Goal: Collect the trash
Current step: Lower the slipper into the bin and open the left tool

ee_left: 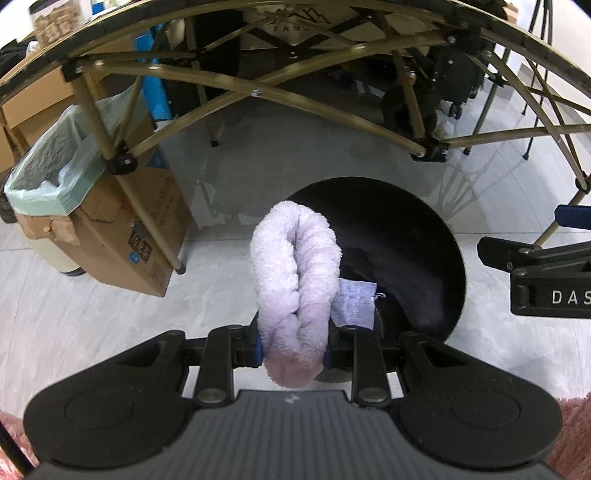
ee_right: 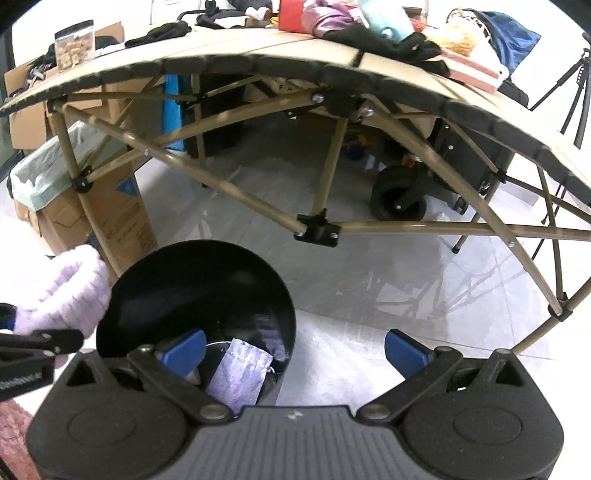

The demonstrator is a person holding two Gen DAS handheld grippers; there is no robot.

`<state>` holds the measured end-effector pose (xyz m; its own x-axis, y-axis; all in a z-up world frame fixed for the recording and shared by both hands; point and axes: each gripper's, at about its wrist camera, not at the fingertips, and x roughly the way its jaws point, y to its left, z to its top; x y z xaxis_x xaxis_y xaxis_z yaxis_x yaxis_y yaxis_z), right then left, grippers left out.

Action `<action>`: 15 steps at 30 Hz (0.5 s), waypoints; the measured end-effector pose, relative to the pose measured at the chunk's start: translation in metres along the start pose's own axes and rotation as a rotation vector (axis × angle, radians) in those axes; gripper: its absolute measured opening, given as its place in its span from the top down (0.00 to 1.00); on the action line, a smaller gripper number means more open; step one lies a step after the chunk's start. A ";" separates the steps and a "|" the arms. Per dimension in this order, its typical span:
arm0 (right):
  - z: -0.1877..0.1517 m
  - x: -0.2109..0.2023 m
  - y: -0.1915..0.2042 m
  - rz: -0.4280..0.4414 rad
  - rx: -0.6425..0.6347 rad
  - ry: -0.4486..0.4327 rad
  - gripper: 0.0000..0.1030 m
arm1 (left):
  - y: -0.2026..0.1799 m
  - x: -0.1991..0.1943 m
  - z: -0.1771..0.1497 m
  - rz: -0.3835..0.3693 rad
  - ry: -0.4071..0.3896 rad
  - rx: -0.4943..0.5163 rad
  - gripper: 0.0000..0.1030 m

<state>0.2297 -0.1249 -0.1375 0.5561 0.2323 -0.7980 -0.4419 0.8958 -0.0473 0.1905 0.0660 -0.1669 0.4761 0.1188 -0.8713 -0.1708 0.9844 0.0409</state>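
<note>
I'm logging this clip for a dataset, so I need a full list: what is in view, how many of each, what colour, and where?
fluffy towel: one, pale lilac, gripped over the bin
round bin: one, black, on the floor below both grippers
cloth pouch: one, lilac, inside the round bin
folding table: one, tan top and legs, behind the bin
clothes pile: several items, mixed colours, on the table
cardboard box: one, brown, left of the table leg
lined bin: one, pale green liner, beside the box
tripod: one, black, far right
left gripper: black, blue fingers, shut on the towel
right gripper: black, blue fingers, open
</note>
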 end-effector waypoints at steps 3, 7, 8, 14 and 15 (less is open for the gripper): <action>-0.001 -0.003 -0.005 -0.003 0.009 -0.006 0.00 | -0.011 0.003 0.004 -0.007 -0.001 0.021 0.73; -0.002 -0.007 -0.013 -0.019 0.029 -0.009 0.00 | -0.026 0.008 0.008 -0.028 0.013 0.048 0.73; -0.002 -0.007 -0.016 -0.025 0.036 -0.007 0.00 | -0.031 0.010 0.009 -0.035 0.019 0.057 0.73; -0.007 -0.011 -0.039 -0.055 0.105 -0.005 0.00 | -0.056 0.017 0.015 -0.056 0.031 0.099 0.73; -0.008 -0.012 -0.043 -0.059 0.117 -0.005 0.00 | -0.059 0.018 0.016 -0.058 0.031 0.101 0.73</action>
<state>0.2366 -0.1692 -0.1305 0.5823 0.1798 -0.7928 -0.3236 0.9459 -0.0232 0.2225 0.0125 -0.1773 0.4554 0.0585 -0.8884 -0.0552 0.9978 0.0374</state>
